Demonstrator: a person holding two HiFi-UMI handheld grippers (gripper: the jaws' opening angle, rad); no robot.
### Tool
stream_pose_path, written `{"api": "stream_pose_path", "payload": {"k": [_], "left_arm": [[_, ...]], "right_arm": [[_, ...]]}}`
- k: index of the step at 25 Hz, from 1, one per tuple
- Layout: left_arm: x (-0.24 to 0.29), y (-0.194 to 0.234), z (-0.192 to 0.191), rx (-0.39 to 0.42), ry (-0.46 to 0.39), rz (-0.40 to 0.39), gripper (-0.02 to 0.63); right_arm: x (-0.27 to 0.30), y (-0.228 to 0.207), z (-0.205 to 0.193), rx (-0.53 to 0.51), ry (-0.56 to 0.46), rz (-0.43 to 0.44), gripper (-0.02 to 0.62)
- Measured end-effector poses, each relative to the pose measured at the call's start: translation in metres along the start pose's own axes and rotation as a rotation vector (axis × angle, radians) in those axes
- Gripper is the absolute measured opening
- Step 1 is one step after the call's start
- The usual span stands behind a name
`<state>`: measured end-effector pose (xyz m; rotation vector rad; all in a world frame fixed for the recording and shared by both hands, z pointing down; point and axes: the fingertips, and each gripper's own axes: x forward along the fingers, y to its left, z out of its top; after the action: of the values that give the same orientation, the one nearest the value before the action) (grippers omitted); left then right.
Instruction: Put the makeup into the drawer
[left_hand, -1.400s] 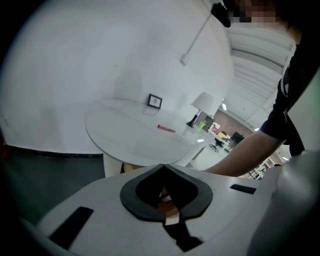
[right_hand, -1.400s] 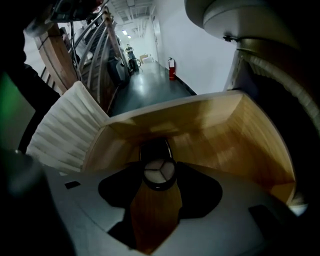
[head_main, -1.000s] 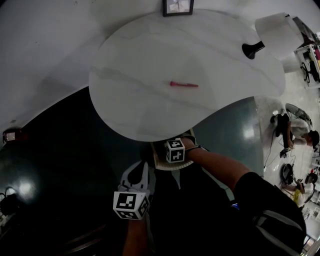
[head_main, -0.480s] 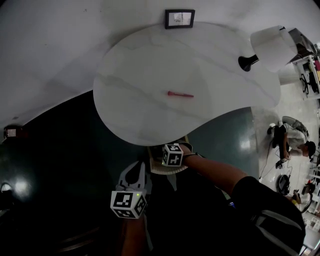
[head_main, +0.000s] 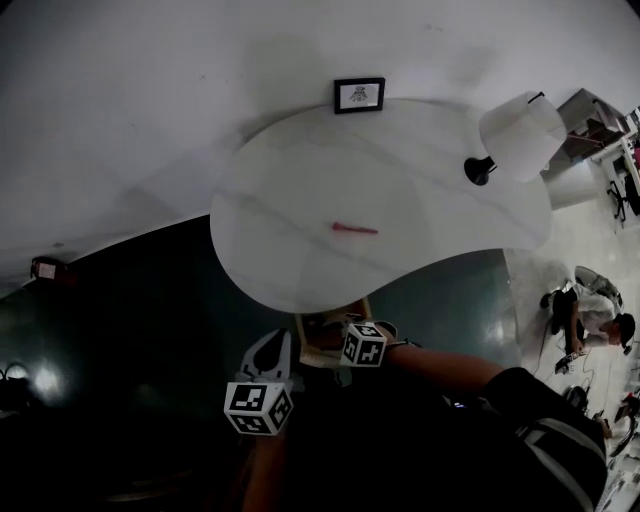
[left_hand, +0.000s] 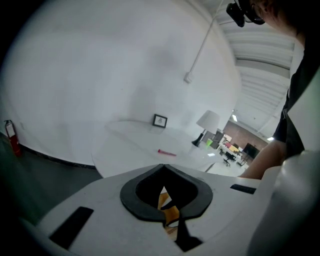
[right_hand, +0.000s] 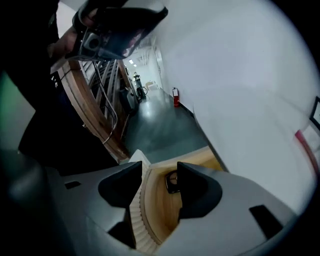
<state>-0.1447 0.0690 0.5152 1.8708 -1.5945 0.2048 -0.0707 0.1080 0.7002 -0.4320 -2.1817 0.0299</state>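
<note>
The slim pink makeup stick (head_main: 355, 229) lies near the middle of the white table (head_main: 290, 170), probably light, stiff and prone to roll, best pinched across its middle, while at the table's near edge the right gripper (right_hand: 159, 172) gapes wide over the open drawer (right_hand: 155, 210) and the left gripper (left_hand: 162, 167) is closed on nothing.

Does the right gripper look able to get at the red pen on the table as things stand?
Probably yes: the right gripper, jaws apart, hovers at the drawer under the table's near edge, and the red pen lies alone on bare tabletop.
</note>
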Motion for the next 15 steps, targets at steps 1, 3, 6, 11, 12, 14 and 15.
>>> {"api": "stream_pose_path", "payload": {"k": [1, 3, 6, 11, 12, 14, 15], "left_arm": [[-0.002, -0.003, 0.003, 0.003, -0.005, 0.004, 0.011], [-0.004, -0.008, 0.01, 0.01, -0.017, 0.014, 0.011], [-0.005, -0.014, 0.021, 0.021, -0.04, 0.025, 0.011], [-0.003, -0.025, 0.039, 0.052, -0.071, 0.037, 0.011], [-0.003, -0.027, 0.042, 0.059, -0.077, 0.042, 0.011], [-0.002, -0.032, 0.047, 0.069, -0.087, 0.051, 0.011], [0.0, -0.034, 0.049, 0.073, -0.091, 0.054, 0.011]], "right_arm": [[-0.008, 0.002, 0.004, -0.002, -0.017, 0.0, 0.219], [-0.025, 0.005, 0.012, -0.008, -0.053, -0.001, 0.21], [-0.054, 0.001, 0.025, -0.007, -0.117, -0.018, 0.178], [-0.109, -0.024, 0.047, 0.042, -0.243, -0.066, 0.113], [-0.12, -0.03, 0.051, 0.051, -0.268, -0.079, 0.101], [-0.142, -0.044, 0.056, 0.065, -0.316, -0.109, 0.079], [-0.152, -0.052, 0.059, 0.072, -0.339, -0.124, 0.07]]}}
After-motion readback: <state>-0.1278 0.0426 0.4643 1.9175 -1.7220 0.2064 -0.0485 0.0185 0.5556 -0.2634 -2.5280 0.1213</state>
